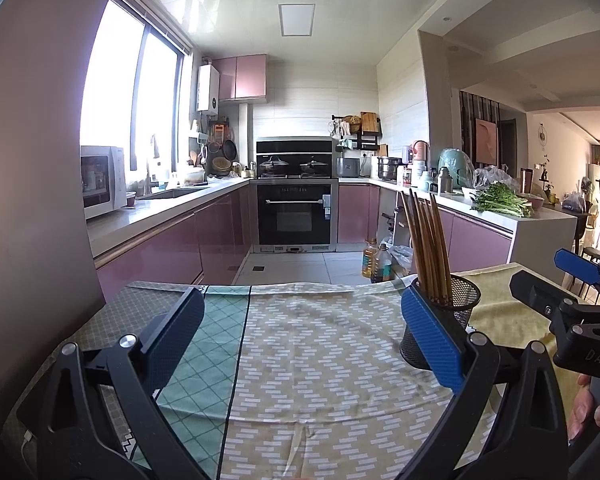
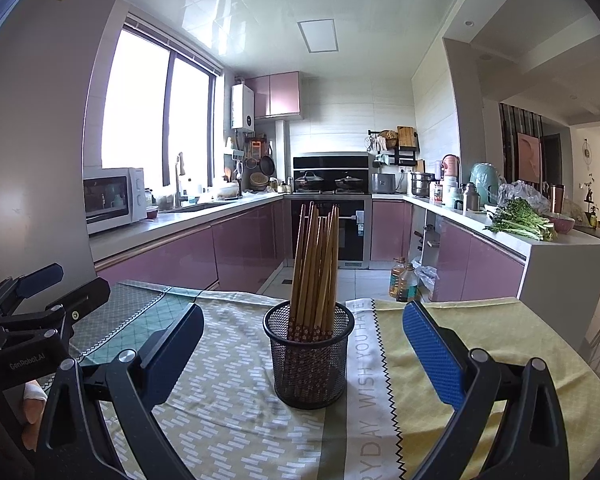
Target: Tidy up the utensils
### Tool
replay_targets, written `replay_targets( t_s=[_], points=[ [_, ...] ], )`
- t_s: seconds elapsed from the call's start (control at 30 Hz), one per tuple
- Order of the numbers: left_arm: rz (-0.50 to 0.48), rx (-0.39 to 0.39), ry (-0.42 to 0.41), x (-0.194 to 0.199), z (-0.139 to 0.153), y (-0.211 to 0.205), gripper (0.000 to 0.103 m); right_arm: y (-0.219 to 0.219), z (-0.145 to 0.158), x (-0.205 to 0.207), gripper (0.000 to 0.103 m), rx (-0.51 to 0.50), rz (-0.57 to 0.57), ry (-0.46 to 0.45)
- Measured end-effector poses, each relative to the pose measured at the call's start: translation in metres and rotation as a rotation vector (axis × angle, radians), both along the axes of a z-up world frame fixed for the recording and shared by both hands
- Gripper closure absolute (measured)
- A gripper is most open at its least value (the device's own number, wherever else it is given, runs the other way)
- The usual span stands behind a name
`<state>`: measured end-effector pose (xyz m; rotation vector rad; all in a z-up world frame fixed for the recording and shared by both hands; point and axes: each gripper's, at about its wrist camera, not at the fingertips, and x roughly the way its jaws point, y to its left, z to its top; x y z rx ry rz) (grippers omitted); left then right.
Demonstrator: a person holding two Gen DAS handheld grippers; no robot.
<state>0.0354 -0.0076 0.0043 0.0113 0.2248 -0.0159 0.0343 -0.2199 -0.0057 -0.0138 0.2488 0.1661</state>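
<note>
A black mesh holder (image 2: 310, 356) stands upright on the table with several brown chopsticks (image 2: 314, 268) bundled in it, tips up. My right gripper (image 2: 304, 340) is open, its blue fingers on either side of the holder without touching it. In the left wrist view the same holder (image 1: 456, 312) and chopsticks (image 1: 428, 244) sit behind the right finger. My left gripper (image 1: 302, 336) is open over bare cloth, with nothing between its fingers. The right gripper (image 1: 556, 284) shows at the right edge there, and the left gripper (image 2: 60, 280) at the left edge of the right wrist view.
A patterned tablecloth (image 2: 236, 400) covers the table, with a yellow cloth (image 2: 440, 360) on the right part. Beyond the table's far edge lie a tiled floor, an oven (image 1: 294, 212), pink cabinets and oil bottles (image 1: 376, 262). A hand (image 1: 592, 412) holds the right gripper.
</note>
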Motion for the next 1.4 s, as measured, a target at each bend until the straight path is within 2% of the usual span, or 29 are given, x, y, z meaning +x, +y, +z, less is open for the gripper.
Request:
replay_targets(
  t_s=[1.4],
  points=[
    [0.000, -0.005, -0.006, -0.0007, -0.0004, 0.0016, 0.006, 0.0014, -0.0009, 0.0021, 0.006, 0.000, -0.003, 0.009]
  ],
)
